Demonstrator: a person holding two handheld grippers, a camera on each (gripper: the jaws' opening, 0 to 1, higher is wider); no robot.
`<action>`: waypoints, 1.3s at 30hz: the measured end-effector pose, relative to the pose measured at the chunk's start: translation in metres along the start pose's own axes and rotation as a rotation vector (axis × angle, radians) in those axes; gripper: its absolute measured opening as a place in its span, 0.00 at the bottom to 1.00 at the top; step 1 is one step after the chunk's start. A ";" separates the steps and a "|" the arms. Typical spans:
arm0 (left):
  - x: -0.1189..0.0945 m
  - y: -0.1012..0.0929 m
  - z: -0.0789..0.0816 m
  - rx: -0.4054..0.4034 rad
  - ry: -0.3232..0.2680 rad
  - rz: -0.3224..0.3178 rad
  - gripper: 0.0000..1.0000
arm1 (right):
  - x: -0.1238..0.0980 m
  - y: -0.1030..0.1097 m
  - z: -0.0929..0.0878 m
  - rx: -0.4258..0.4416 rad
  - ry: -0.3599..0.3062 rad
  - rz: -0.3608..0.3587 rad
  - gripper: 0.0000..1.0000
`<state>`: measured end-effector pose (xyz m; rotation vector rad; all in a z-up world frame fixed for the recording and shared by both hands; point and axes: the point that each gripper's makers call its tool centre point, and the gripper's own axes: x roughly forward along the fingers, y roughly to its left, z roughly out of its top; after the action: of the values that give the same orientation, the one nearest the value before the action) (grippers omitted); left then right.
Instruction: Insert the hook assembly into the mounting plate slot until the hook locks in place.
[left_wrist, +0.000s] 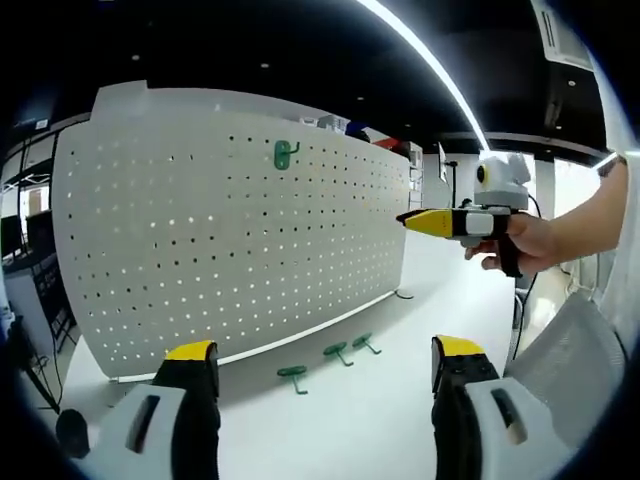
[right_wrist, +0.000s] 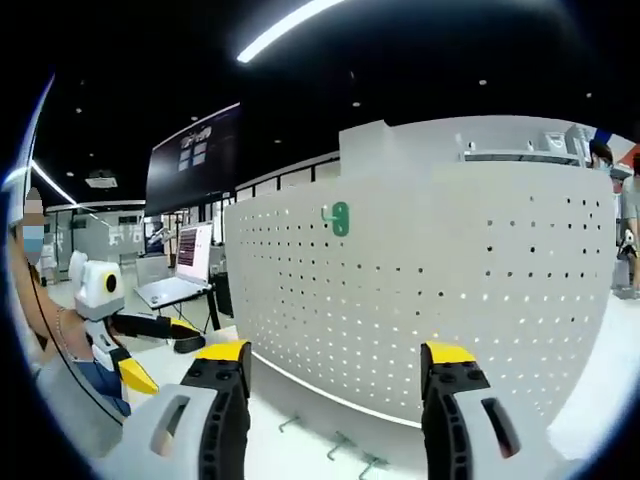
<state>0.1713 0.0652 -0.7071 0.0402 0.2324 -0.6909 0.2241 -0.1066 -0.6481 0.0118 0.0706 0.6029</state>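
Note:
A white pegboard (left_wrist: 230, 240) stands upright on the white table (left_wrist: 350, 420). One green hook (left_wrist: 286, 153) hangs high on the pegboard, and it shows again as a green hook (right_wrist: 340, 218) on the pegboard (right_wrist: 450, 290). Three loose green hooks (left_wrist: 337, 351) lie on the table at the board's foot. In the right gripper view they show as loose hooks (right_wrist: 340, 445) low down. My left gripper (left_wrist: 325, 350) is open and holds nothing, well short of the board. My right gripper (right_wrist: 337, 353) is open and holds nothing too. A hand holds the right gripper (left_wrist: 430, 222) in the air at the board's right end.
A laptop (right_wrist: 175, 290) sits on a desk at the left, under a dark wall screen (right_wrist: 195, 160). A mesh chair back (left_wrist: 570, 350) is at the right. The left gripper (right_wrist: 150, 345) shows at the left, jaws apart. Bare table lies before the board.

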 end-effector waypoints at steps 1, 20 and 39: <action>0.000 0.000 0.000 0.001 0.000 -0.001 0.90 | -0.002 0.000 -0.002 0.001 0.003 0.000 0.67; -0.008 0.001 -0.009 -0.004 0.019 -0.006 0.90 | -0.035 0.000 -0.036 0.046 0.048 -0.014 0.69; -0.018 0.003 -0.023 -0.007 0.052 -0.003 0.90 | -0.071 -0.006 -0.066 0.055 0.123 -0.039 0.71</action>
<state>0.1557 0.0816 -0.7252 0.0508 0.2847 -0.6921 0.1643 -0.1521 -0.7099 0.0263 0.2065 0.5627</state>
